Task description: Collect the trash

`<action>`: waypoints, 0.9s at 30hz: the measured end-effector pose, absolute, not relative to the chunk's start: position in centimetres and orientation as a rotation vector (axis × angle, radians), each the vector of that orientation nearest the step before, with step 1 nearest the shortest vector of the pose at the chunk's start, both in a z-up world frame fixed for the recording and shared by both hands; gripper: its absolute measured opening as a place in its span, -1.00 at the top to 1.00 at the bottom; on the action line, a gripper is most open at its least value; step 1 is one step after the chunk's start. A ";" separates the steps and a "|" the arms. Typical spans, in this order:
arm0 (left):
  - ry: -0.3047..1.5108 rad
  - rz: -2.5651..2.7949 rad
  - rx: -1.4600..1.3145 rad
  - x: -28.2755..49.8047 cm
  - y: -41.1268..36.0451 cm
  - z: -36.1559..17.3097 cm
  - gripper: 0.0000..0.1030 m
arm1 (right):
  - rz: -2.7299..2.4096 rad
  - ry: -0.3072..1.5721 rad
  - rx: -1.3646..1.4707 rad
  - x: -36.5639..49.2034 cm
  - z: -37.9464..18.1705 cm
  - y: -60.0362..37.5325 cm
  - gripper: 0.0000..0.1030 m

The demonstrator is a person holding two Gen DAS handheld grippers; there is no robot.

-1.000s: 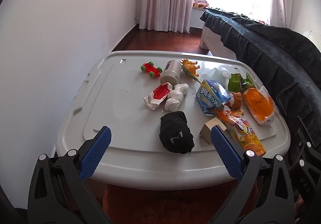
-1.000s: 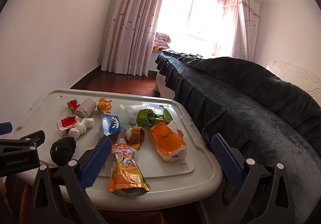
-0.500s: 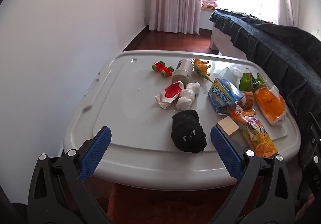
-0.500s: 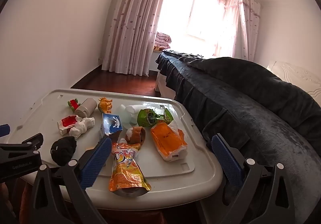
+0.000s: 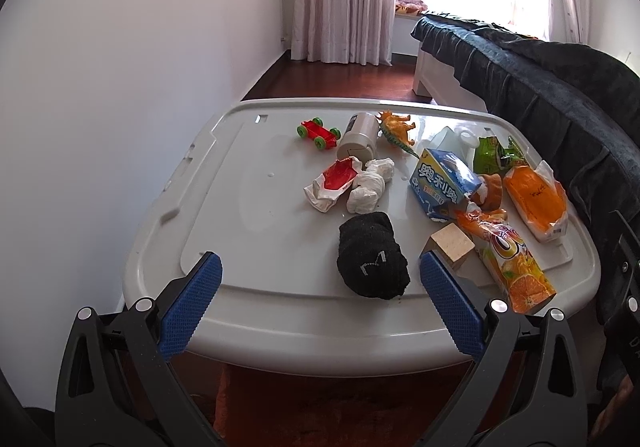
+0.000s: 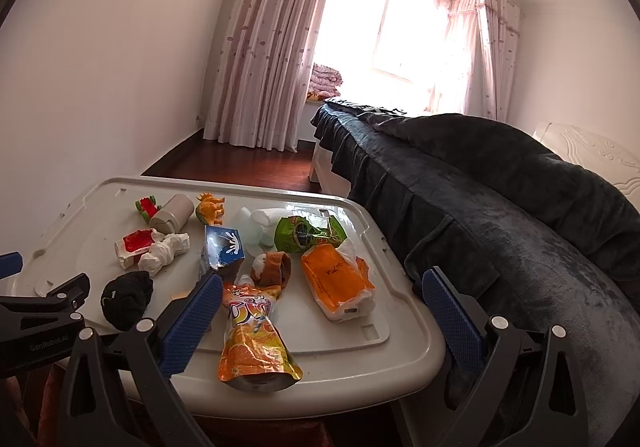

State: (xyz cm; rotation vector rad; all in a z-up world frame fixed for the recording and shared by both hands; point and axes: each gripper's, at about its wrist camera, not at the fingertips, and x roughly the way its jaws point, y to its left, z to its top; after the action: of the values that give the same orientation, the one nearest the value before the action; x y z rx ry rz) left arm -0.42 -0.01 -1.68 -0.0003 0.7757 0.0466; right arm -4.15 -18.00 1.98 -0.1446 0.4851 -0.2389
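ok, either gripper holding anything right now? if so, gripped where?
Nothing held. Left gripper and right gripper are both open, with nothing between the fingers, short of the items on the grey bin lid.

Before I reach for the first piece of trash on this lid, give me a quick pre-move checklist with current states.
1. Left gripper open and holding nothing: ok.
2. Right gripper open and holding nothing: ok.
3. Orange juice pouch lies unobstructed at the near edge: ok.
4. Crumpled tissue is free to lift, though it touches the red wrapper: ok.
5. Black sock and wooden block are not trash; leave them: ok.
6. Trash bin in view: not ok, none visible.
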 end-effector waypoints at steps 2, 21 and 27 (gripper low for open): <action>0.775 0.050 0.002 -0.4 -0.1 -1.7 -0.88 | -0.238 0.485 -0.144 -4.2 1.9 -18.0 -0.91; 0.790 0.061 -0.031 -0.5 0.4 -1.6 -0.88 | -0.234 0.487 -0.145 -4.2 1.8 -17.8 -0.91; 0.789 0.063 -0.029 -0.4 0.4 -1.6 -0.88 | -0.234 0.486 -0.146 -4.2 1.7 -17.7 -0.91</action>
State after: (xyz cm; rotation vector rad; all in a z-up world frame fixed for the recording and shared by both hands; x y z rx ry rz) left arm -0.41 0.45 -1.63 -0.0293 0.7889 0.0628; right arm -4.21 -17.67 1.70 -0.1455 0.4863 -0.2338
